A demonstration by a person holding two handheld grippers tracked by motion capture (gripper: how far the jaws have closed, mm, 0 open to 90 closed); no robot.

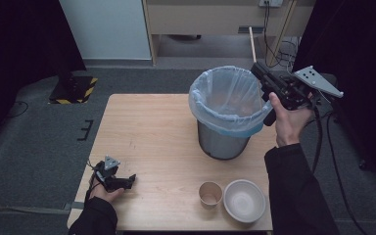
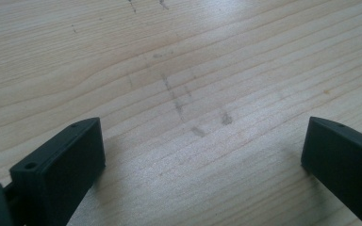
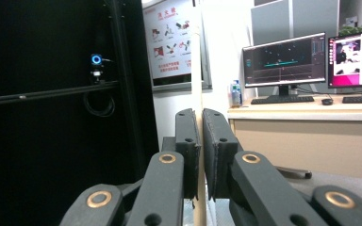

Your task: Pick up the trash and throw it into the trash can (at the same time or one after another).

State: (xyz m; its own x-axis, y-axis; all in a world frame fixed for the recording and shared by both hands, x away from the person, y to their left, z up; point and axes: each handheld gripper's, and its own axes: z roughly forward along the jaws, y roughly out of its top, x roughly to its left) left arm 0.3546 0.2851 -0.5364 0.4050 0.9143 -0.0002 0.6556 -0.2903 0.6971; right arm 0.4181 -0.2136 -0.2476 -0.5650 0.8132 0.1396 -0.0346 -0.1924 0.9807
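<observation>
My right gripper (image 1: 257, 67) is raised beside the far right rim of a metal waste bin (image 1: 223, 143) lined with a pale blue bag (image 1: 206, 104). Its jaws are shut on a thin pale wooden stick (image 1: 251, 44) that sticks out past the fingertips. In the right gripper view the stick (image 3: 197, 61) runs upright between the closed jaws of the right gripper (image 3: 201, 114). My left gripper (image 1: 129, 181) rests low at the front left of the wooden table (image 1: 152, 132). In the left gripper view the left gripper (image 2: 202, 129) stands open over bare wood, nothing between its jaws.
A brown paper cup (image 1: 210, 193) and a white bowl (image 1: 245, 199) stand near the table's front right edge. Behind the table are a desk with monitors (image 3: 285, 59) and a black curtain (image 3: 52, 94) at the left.
</observation>
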